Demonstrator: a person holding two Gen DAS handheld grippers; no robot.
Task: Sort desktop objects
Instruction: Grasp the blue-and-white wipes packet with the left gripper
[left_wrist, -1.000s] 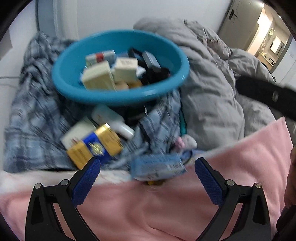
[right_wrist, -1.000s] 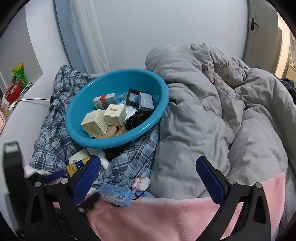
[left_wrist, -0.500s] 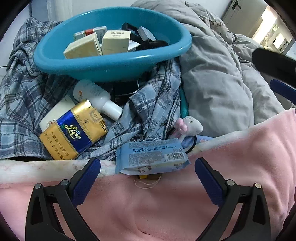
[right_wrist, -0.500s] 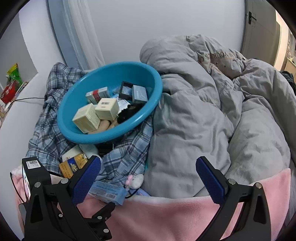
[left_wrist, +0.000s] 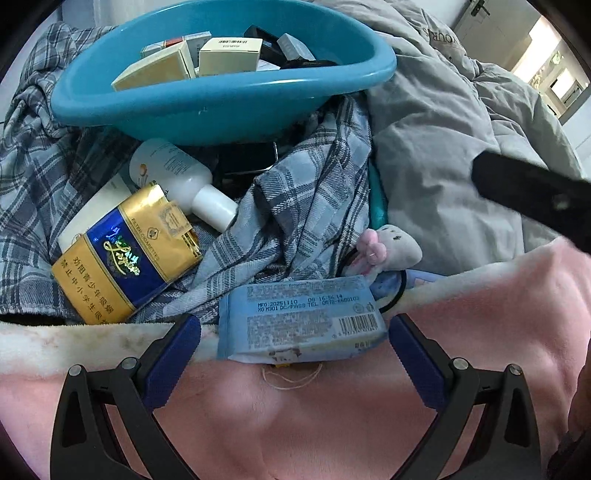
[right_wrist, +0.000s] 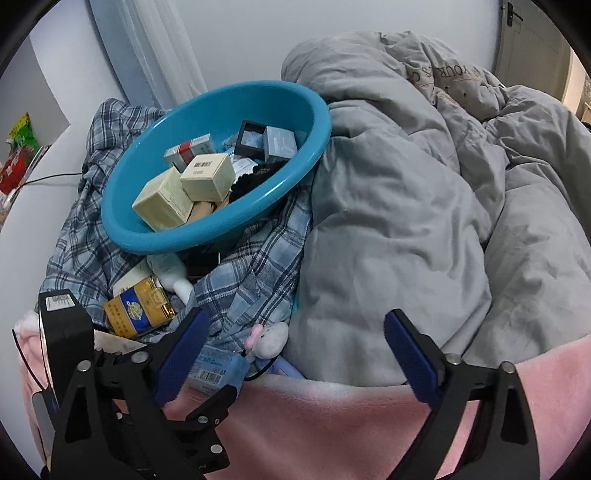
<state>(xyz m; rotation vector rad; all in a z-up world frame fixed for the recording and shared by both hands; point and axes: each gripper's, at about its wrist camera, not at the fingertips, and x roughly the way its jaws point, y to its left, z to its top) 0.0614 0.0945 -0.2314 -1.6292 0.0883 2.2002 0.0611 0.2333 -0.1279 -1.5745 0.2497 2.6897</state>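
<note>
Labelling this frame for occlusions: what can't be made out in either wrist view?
- Black item, left wrist: teal basin and plaid shirt cover it.
- Blue packet, right wrist: right gripper's finger partly hides it.
- Basin's floor, both views: hidden under boxes.

The gold-and-blue foil cigarette pack (left_wrist: 125, 254) carries "FILTER CIGARETTES", a gold script logo and Chinese characters along its edge; the pale blue plastic wipes packet (left_wrist: 301, 319) reads "MFG:20251110", "09 16:56:14" and a barcode; the grey quilted duvet (right_wrist: 436, 72) shows stitched letters, seemingly "YOUR", upside down.
</note>
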